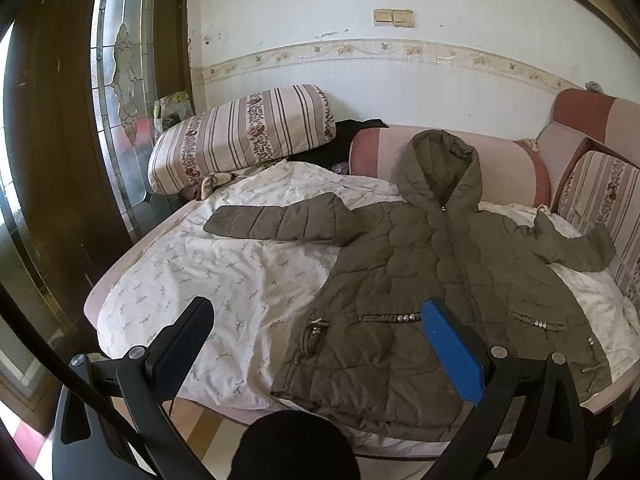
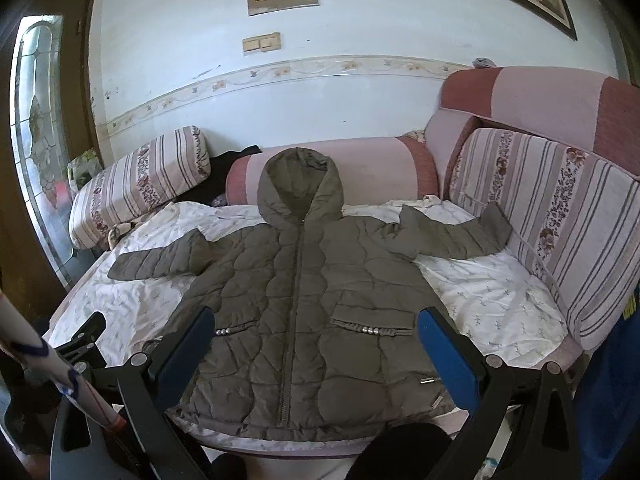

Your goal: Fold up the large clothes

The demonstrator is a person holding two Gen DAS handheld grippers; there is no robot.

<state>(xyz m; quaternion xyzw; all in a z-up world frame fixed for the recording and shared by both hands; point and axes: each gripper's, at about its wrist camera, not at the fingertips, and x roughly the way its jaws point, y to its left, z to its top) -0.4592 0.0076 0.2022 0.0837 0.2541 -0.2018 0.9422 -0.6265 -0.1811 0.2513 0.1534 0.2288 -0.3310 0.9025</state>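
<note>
An olive-green quilted hooded jacket (image 1: 432,276) lies flat, front up and zipped, on a white patterned sheet (image 1: 224,276) over a sofa seat. Both sleeves are spread out to the sides and the hood rests against the pink bolster. It also shows in the right wrist view (image 2: 312,312). My left gripper (image 1: 316,316) is open and empty, held above the jacket's lower left hem. My right gripper (image 2: 316,324) is open and empty, held above the jacket's lower front. The left gripper's finger (image 2: 90,330) shows at the left in the right wrist view.
A striped floral pillow (image 1: 240,136) lies at the back left, a pink bolster (image 2: 340,168) behind the hood, and a striped back cushion (image 2: 560,232) stands at the right. A dark wooden door with leaded glass (image 1: 116,92) is at the left. The sofa's front edge (image 2: 304,446) is near me.
</note>
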